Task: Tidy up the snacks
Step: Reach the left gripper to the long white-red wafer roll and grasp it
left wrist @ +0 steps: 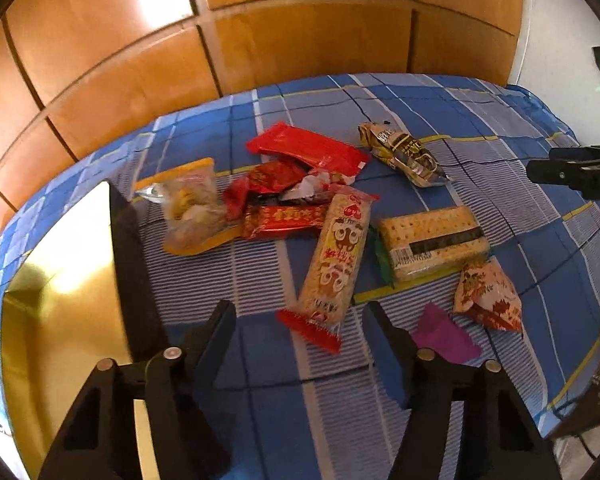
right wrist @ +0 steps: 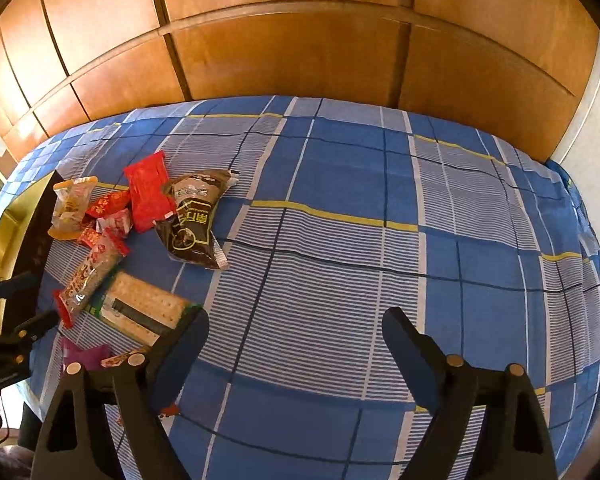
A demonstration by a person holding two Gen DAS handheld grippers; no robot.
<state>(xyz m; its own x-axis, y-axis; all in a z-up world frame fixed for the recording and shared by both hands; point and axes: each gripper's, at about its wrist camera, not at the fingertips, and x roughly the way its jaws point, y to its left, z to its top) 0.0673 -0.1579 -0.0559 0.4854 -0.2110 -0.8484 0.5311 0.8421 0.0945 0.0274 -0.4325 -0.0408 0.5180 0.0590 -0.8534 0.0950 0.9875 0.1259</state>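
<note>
On the blue plaid bedspread (right wrist: 340, 208), toward its left side, the snacks lie in a loose heap. A long rice-cracker packet (left wrist: 336, 256) with red ends slants across the middle, its far end over a small red bar (left wrist: 284, 222). Just beside it on the right sits a clear-wrapped cracker pack (left wrist: 434, 242), and nearer still a small patterned pouch (left wrist: 488, 296) and a purple wrapper (left wrist: 444, 336). Behind them are a flat red packet (left wrist: 308, 148), crumpled red-and-white sweets (left wrist: 284, 182), an orange-edged clear bag (left wrist: 192, 208) and, a little apart to the right, a dark coffee-coloured pouch (right wrist: 194, 224).

The left hand-held gripper (left wrist: 300, 316) hangs above the near end of the rice-cracker packet, jaws apart and nothing pressed between them (the red crimped end shows in the gap). The right hand-held gripper (right wrist: 296, 328) stands wide and empty over bare bedspread, its left finger close to the cracker pack. A gold-lined box (left wrist: 60, 280) with a dark wall sits at the heap's left. Wooden panels (right wrist: 292, 48) rise behind the bed.
</note>
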